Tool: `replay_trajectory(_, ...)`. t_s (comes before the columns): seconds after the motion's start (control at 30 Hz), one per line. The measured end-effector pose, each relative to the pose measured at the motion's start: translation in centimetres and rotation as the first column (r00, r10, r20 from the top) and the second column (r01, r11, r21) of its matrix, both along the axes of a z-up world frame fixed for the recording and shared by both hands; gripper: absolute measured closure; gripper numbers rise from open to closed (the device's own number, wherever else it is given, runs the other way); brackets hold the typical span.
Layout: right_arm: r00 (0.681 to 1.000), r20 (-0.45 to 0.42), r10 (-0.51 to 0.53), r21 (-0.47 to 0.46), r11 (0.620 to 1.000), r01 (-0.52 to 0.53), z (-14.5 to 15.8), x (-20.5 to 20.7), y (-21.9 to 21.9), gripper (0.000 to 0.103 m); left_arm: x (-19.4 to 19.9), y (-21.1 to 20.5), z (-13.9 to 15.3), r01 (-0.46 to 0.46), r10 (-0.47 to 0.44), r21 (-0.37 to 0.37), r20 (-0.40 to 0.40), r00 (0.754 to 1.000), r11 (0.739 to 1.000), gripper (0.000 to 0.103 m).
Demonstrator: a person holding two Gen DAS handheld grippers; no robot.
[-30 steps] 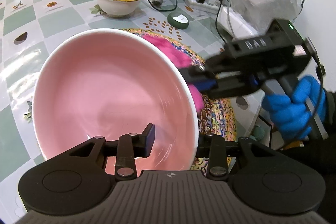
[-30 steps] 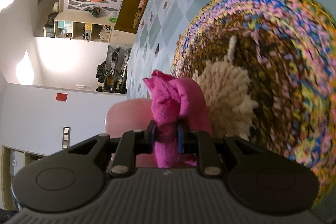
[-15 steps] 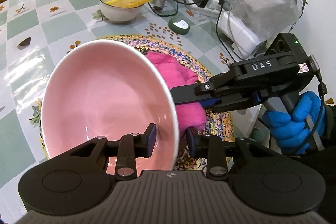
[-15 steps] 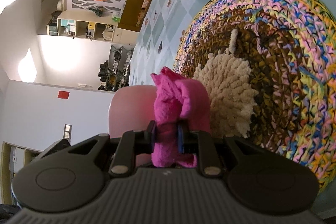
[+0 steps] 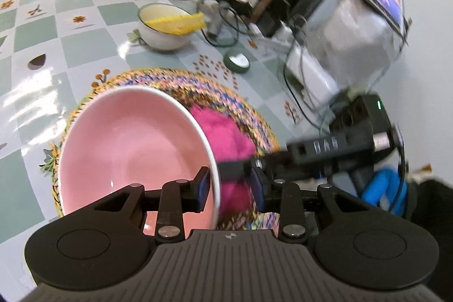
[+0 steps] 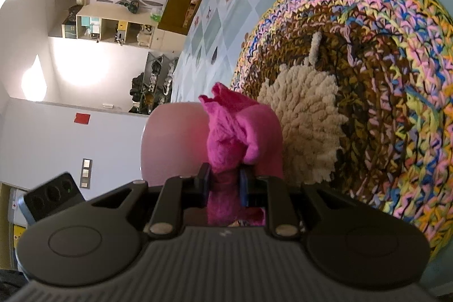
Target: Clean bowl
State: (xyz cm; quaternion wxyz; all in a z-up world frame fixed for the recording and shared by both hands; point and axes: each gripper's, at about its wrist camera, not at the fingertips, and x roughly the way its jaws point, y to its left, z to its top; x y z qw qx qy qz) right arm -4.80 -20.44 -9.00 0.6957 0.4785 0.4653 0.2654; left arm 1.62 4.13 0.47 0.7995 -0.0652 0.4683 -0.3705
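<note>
A pink bowl point(image 5: 136, 143) is held tilted above the woven mat point(image 5: 226, 92), its opening facing left in the left wrist view. My left gripper point(image 5: 229, 186) is shut on its near rim, one pad inside and one outside. A magenta cloth point(image 5: 223, 132) lies against the bowl's outer wall. My right gripper point(image 6: 223, 183) is shut on that cloth point(image 6: 235, 132), and the bowl's outside point(image 6: 170, 143) shows just left of it. From the right of the left wrist view the right gripper point(image 5: 229, 169) reaches in, held by a blue-gloved hand point(image 5: 382, 186).
The multicoloured mat point(image 6: 382, 75) carries a cream fluffy pad point(image 6: 303, 132). A white bowl with a yellow sponge point(image 5: 164, 30) stands behind it, a green round lid point(image 5: 237, 62) to its right. Cables and boxes point(image 5: 311, 47) crowd the back right. Wooden chairs line the far table edge.
The bowl has risen with my left gripper and rolled a little, so more of the mat shows behind it. The cloth stays at the bowl's outer wall; the right gripper has barely moved.
</note>
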Motion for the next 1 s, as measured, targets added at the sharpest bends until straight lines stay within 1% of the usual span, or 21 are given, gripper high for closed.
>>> replay_trajectory(0.07,1.000,0.004,0.007,-0.004,1.000,-0.007,0.0,-0.1,0.1,0.081,0.7,-0.1,0.4,-0.025,0.025,-0.009,-0.012,1.000,1.000,0.070)
replay_trajectory(0.23,1.000,0.013,0.017,-0.016,1.000,-0.017,0.1,-0.1,0.2,0.081,2.0,-0.5,0.6,-0.067,0.067,0.002,-0.057,0.996,0.998,0.070)
replay_trajectory(0.37,1.000,0.019,0.025,-0.023,0.999,-0.025,0.1,-0.1,0.4,0.081,3.1,-0.8,0.4,-0.115,0.119,0.037,-0.110,0.987,0.993,0.070)
replay_trajectory(0.43,0.999,0.021,0.029,-0.027,0.999,-0.028,0.1,-0.1,0.4,0.081,3.8,-0.8,0.2,-0.153,0.160,0.054,-0.156,0.975,0.987,0.070)
replay_trajectory(0.57,0.999,0.026,0.035,-0.033,0.999,-0.035,0.1,-0.1,0.4,0.081,4.7,-0.4,-0.2,-0.198,0.208,0.065,-0.208,0.956,0.978,0.069)
replay_trajectory(0.63,0.999,0.027,0.038,-0.035,0.999,-0.037,0.1,-0.1,0.5,0.081,5.3,-0.2,-0.4,-0.225,0.237,0.074,-0.245,0.940,0.971,0.069)
replay_trajectory(0.73,0.999,0.030,0.042,-0.040,0.998,-0.041,0.2,0.0,0.5,0.081,6.1,0.0,-0.5,-0.251,0.259,0.063,-0.296,0.920,0.966,0.068)
replay_trajectory(0.8,0.998,0.033,0.046,-0.042,0.998,-0.044,0.2,-0.1,0.4,0.081,6.4,0.0,-0.4,-0.257,0.265,0.065,-0.315,0.912,0.964,0.067)
replay_trajectory(0.9,0.998,0.035,0.051,-0.046,0.998,-0.049,0.3,0.0,0.3,0.081,7.3,-0.1,-0.4,-0.280,0.293,0.088,-0.352,0.889,0.956,0.067)
replay_trajectory(1.0,0.998,0.039,0.056,-0.054,0.997,-0.054,0.4,0.0,0.4,0.081,7.8,-0.2,-0.5,-0.295,0.313,0.107,-0.367,0.876,0.950,0.066)
